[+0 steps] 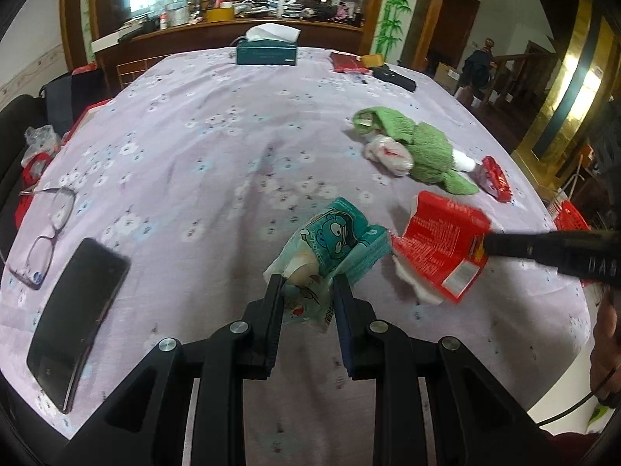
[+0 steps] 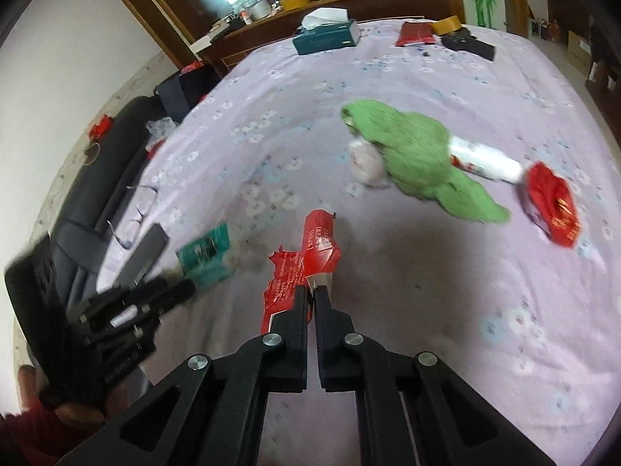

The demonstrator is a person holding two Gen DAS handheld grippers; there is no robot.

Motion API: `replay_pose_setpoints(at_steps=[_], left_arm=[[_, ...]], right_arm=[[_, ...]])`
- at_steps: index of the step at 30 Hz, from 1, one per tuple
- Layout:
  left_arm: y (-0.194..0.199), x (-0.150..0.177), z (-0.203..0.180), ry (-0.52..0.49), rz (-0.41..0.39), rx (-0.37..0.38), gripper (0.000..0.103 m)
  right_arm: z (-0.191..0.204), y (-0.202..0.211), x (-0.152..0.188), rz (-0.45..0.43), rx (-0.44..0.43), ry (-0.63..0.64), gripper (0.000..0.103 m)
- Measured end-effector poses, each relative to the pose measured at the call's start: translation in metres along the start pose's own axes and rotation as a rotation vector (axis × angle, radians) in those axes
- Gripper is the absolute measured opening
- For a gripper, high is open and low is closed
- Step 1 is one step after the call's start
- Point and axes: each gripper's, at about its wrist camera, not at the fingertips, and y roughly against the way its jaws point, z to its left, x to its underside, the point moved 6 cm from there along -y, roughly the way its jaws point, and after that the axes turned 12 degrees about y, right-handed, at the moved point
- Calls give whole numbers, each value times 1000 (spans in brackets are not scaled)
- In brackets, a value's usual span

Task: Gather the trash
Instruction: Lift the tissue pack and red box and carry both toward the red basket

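Note:
My left gripper (image 1: 306, 285) is shut on a teal cartoon-printed wrapper (image 1: 333, 244) and holds it just above the lilac flowered tablecloth (image 1: 202, 147). My right gripper (image 2: 309, 291) is shut on a torn red packet (image 2: 310, 256), which also shows in the left wrist view (image 1: 442, 244). The teal wrapper shows blurred in the right wrist view (image 2: 205, 256). Farther right lie a white crumpled wrapper (image 2: 365, 159), a white tube-shaped packet (image 2: 485, 159) and a red crumpled wrapper (image 2: 553, 204).
A green towel (image 2: 419, 155) lies over the far trash. A black phone (image 1: 73, 318) and glasses (image 1: 46, 233) lie at the left. A tissue box (image 1: 268, 52), red pouch (image 1: 347, 62) and black case (image 1: 394, 76) stand at the far edge. A red basket (image 1: 570, 215) sits beyond the right edge.

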Motion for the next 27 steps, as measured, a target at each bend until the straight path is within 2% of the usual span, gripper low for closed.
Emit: replay_pose_setpoints(at_steps=[6, 8, 10, 12, 18, 27], left_arm=[[0, 6, -13, -21, 6, 11, 24], [2, 7, -15, -24, 2, 11, 24], [4, 7, -15, -24, -2, 10, 24], [6, 8, -14, -21, -5, 5, 24], [14, 10, -10, -7, -18, -5, 24], [23, 18, -8, -4, -25, -21, 24]], right_arm=[[-7, -7, 30, 86, -8, 6, 8], [-9, -5, 36, 92, 0, 11, 15], [-10, -1, 39, 84, -7, 10, 31], [-11, 3, 38, 74, 9, 22, 36], [-22, 4, 25, 47, 46, 33, 39], [-39, -40, 14, 98, 69, 39, 40]])
